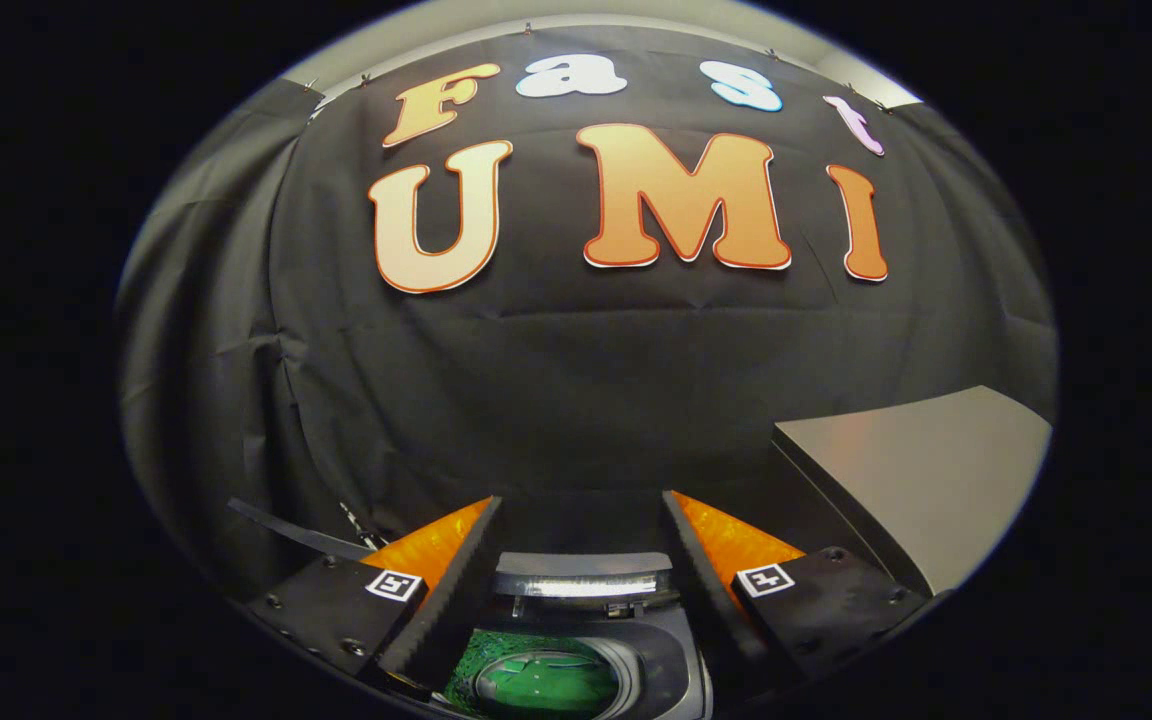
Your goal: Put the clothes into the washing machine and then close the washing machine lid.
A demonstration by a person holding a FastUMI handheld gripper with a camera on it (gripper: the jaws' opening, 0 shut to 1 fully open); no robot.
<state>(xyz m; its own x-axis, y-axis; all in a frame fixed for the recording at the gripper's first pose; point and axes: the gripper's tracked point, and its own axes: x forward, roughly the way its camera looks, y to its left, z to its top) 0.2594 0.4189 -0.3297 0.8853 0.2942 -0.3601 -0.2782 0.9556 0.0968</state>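
My gripper [581,510] is open, its two fingers spread wide with nothing between them, held up facing the black cloth wall. Below and between the fingers I see the top of the washing machine [661,640], a dark frame around a round opening. Inside the opening lies something green [551,680], probably cloth; I cannot make out its shape. A pale grey strip [581,578] sits at the far edge of the opening, which looks like the raised lid seen edge-on.
A grey flat-topped box or tabletop [921,470] stands to the right, beyond the right finger. A thin dark bar [291,528] slants out past the left finger. The black cloth wall closes off the back.
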